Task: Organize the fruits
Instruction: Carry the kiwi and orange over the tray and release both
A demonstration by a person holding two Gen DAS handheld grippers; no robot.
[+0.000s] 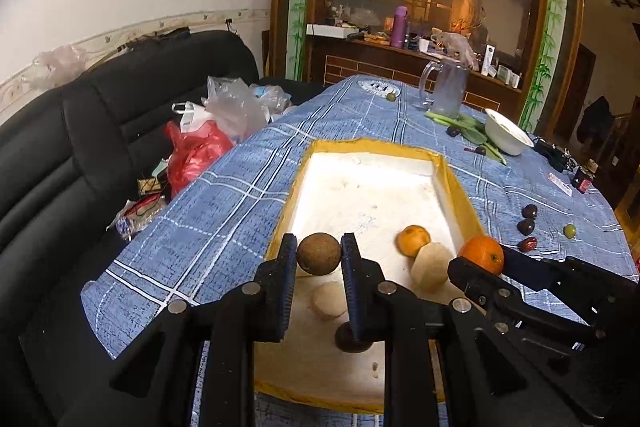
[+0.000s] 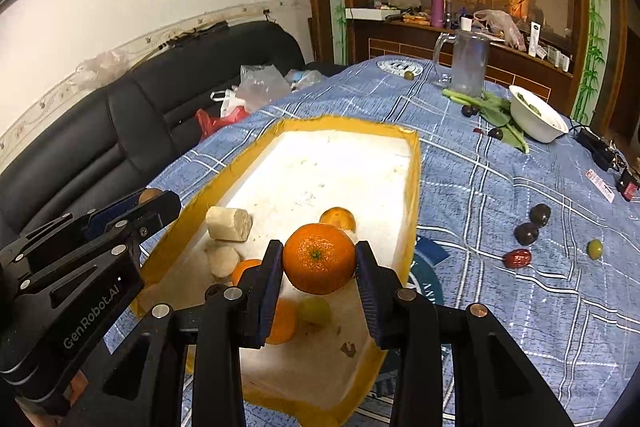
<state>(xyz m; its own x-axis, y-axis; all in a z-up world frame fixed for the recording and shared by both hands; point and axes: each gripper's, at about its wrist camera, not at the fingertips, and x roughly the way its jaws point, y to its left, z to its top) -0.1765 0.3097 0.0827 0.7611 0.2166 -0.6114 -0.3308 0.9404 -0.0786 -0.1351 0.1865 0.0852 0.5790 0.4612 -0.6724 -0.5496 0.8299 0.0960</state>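
While several fruits already lie in the tray (image 1: pixel 304 163), the left gripper (image 1: pixel 319 253) clamps a brown fruit (image 1: pixel 319 253) and the right gripper (image 2: pixel 319 259) an orange (image 2: pixel 319 259); dark fruits (image 2: pixel 526 233) remain on the counter (image 2: pixel 520 307).

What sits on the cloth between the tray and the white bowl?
Right wrist view: only bare blue cloth between tray and white bowl; greens lie beside the bowl.

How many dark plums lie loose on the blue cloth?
4 plums: two together beside the red date, two among the greens by the white bowl. Others may be hidden.
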